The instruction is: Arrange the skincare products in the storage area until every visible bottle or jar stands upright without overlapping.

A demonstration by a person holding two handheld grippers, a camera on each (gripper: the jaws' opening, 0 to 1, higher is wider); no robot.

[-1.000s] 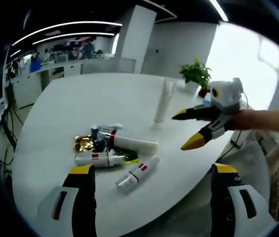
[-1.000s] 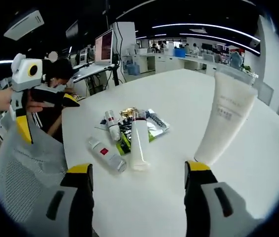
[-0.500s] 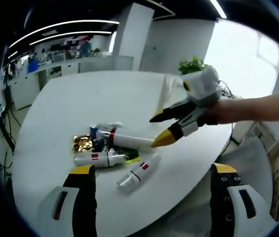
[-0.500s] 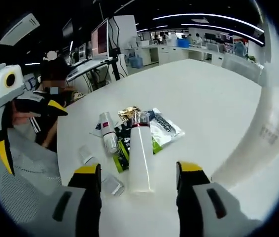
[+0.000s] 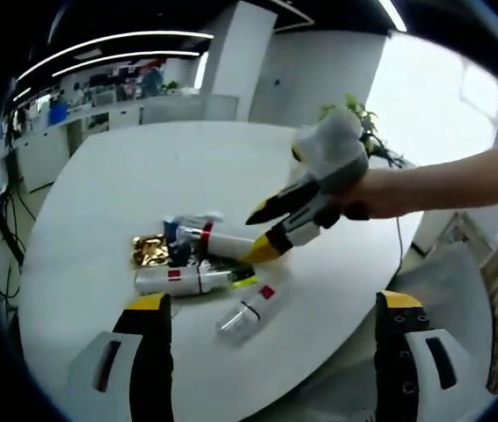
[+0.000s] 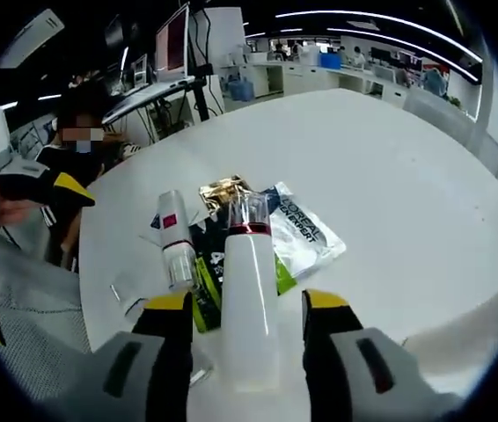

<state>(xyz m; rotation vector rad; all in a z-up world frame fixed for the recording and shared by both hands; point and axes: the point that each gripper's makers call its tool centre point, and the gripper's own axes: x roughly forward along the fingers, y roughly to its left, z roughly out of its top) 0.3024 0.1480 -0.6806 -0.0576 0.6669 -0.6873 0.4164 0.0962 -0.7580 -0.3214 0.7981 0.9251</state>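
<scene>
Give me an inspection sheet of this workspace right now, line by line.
Surface: white round table.
Job's things: white tube lying between the right gripper's jaws; bottle with red label and clear-capped bottle lying flat.
Clutter: gold packet, white sachet, green packet.
Grippers: right gripper open around the tube; left gripper open, holding nothing.
Cables: nothing seen on the table.
Surroundings: potted plant, office desks, mesh chair.

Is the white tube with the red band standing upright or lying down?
Lying down. The white tube rests lengthwise on the table, its clear cap pointing away, between the open right gripper jaws.
</scene>
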